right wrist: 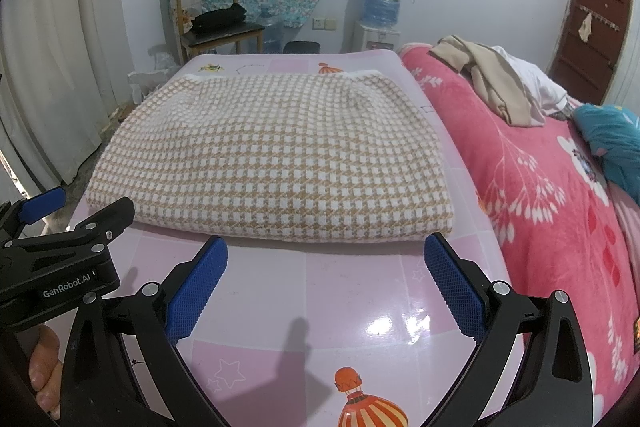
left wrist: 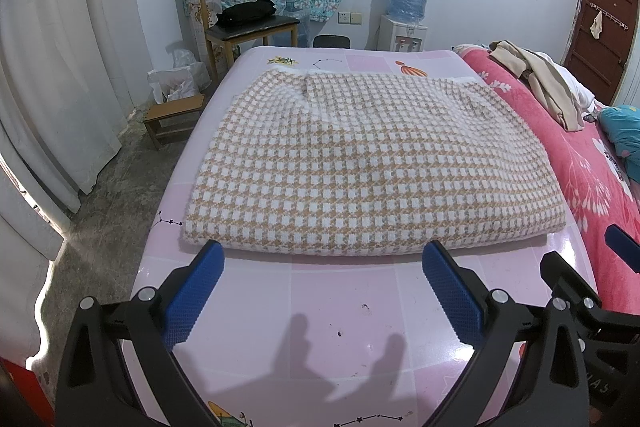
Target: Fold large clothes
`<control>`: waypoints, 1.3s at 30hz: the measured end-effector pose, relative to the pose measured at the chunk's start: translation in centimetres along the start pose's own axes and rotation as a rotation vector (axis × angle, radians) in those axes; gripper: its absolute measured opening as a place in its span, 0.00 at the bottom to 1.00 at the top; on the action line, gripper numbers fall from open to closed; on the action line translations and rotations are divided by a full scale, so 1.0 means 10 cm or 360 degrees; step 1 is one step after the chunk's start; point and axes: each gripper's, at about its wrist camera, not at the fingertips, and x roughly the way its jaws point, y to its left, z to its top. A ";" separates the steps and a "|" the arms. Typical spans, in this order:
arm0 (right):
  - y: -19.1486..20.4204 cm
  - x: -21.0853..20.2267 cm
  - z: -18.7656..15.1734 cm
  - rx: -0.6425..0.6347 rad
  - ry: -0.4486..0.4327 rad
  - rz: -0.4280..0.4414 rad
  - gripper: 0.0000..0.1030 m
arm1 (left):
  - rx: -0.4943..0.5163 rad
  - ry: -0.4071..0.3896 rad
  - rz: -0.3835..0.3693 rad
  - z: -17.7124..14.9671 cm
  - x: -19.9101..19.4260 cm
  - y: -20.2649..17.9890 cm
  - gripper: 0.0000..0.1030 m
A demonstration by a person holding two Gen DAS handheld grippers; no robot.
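Checked garment (left wrist: 372, 163) lies folded flat on pink table (left wrist: 320, 311), at 12 o'clock from both tools. Left gripper (left wrist: 322, 267) and right gripper (right wrist: 326, 261) hover just short of its near edge, jaws apart, holding nothing. Likely next: pinch both near corners evenly, low.

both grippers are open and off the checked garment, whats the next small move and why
Probably ease both forward and down to the near edge of the checked garment. The left gripper and right gripper hang open just short of that edge, holding nothing, and the garment lies flat on the pink table, ready for another fold.
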 end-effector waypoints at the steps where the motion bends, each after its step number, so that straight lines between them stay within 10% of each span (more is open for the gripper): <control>1: 0.00 0.00 0.00 0.0000 0.0000 0.0000 0.92 | 0.0000 0.0001 0.0000 0.00 0.00 0.00 0.95; 39: 0.00 -0.01 0.01 -0.0009 -0.0005 0.0000 0.92 | -0.0007 -0.0007 0.0008 0.01 -0.04 0.00 0.95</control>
